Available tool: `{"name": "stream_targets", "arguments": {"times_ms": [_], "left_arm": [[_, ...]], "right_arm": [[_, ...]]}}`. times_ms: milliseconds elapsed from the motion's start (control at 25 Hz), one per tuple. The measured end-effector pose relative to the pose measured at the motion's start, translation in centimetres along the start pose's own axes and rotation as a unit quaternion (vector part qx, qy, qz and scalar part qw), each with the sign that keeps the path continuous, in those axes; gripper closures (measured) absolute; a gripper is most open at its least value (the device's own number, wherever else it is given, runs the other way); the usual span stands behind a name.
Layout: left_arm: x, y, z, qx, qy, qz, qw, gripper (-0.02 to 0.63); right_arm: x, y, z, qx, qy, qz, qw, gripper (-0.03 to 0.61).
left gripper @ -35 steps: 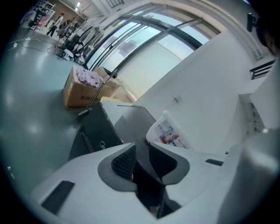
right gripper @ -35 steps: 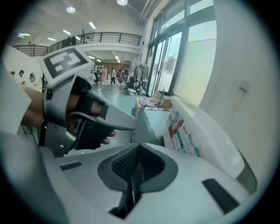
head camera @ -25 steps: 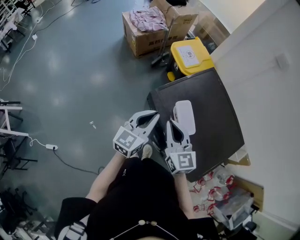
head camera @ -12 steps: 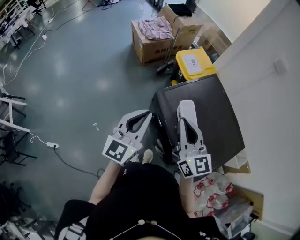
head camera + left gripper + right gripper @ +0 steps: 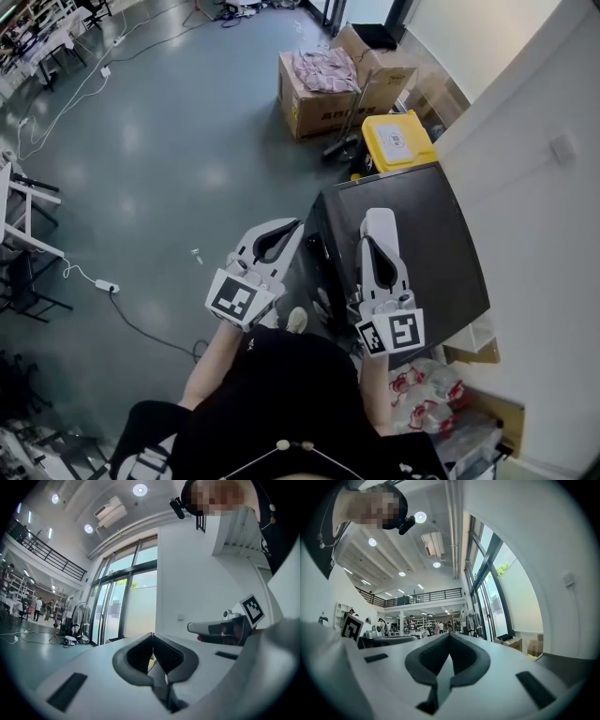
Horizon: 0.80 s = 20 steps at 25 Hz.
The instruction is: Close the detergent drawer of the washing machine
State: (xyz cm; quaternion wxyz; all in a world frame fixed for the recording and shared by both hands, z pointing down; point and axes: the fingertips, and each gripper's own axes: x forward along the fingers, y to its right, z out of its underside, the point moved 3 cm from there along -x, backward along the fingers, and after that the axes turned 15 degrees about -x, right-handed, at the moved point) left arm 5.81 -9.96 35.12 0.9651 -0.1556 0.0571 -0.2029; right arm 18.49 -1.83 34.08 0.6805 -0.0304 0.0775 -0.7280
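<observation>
Head view: the washing machine (image 5: pixel 412 239) was seen from above as a dark-topped cabinet against the white wall, its front face turned towards the open floor. The detergent drawer was judged to sit at the top of that front face, below the two grippers; whether it stood open could not be made out. The left gripper (image 5: pixel 151 637) was held off the front edge, the right gripper (image 5: pixel 449 634) over the top panel. In both gripper views the jaws were seen together, with nothing between them. A flat push with shut jaws, square on the drawer front and straight inwards until flush, was judged advisable. Beyond the machine, a yellow-lidded bin (image 5: pixel 398 141) was shut, its contents hidden. A cardboard box (image 5: pixel 319 103) was found open, with pinkish cloth (image 5: pixel 323 67) in it.
</observation>
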Motion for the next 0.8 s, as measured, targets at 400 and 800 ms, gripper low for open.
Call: {"name": "stream_targets", "arguments": {"times_ms": [400,800], "left_arm": [[-0.43,-0.45,-0.11,0.000,0.009,0.002,1.0000,0.607],[-0.04,-0.21,0.32,-0.006,0.002,0.008,1.0000,0.607]], "right_arm": [[0.19,-0.17,-0.22,-0.005,-0.002,0.000,1.000,0.577],[-0.16,0.55,0.15,-0.004,-0.006,0.011,1.000,0.577]]}}
